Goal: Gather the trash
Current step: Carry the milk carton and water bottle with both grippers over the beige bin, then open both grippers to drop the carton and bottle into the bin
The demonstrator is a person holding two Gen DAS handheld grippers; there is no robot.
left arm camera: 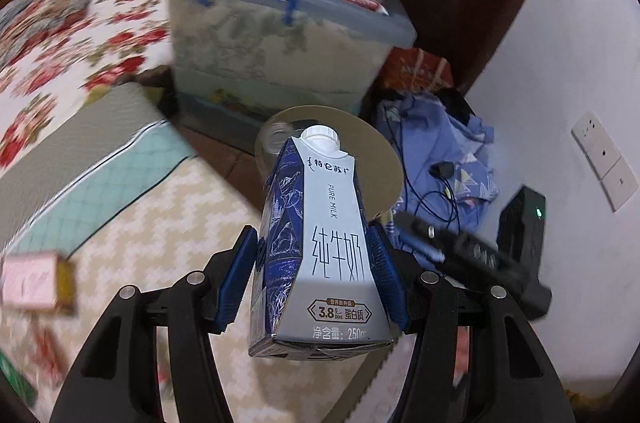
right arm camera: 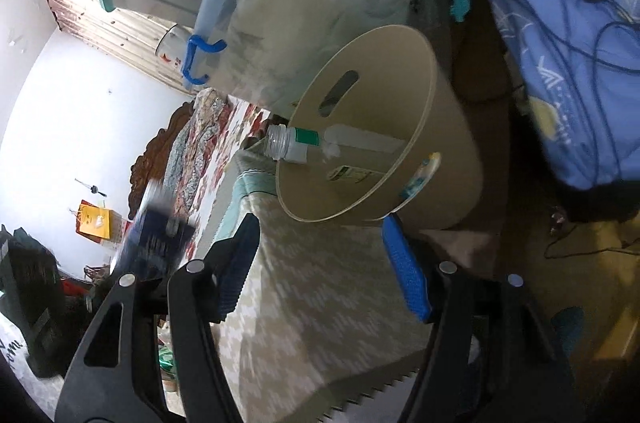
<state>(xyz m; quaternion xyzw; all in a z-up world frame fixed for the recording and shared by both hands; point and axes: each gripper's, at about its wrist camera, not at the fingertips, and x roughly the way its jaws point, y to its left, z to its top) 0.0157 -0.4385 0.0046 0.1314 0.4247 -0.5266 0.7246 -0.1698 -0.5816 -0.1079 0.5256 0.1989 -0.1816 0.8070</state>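
The left gripper (left arm camera: 314, 273) is clamped on a milk carton (left arm camera: 316, 247), carrying it toward a tan trash bin (right arm camera: 400, 143) that stands just beyond the patterned mat. The carton is blue and white with a white screw cap, held upright and in good shape. The right gripper (right arm camera: 320, 271) has its fingers apart with nothing between them, near the bin, where a clear plastic bottle (right arm camera: 296, 145) pokes over the rim. Next, the carton likely needs bringing over the bin's mouth before release.
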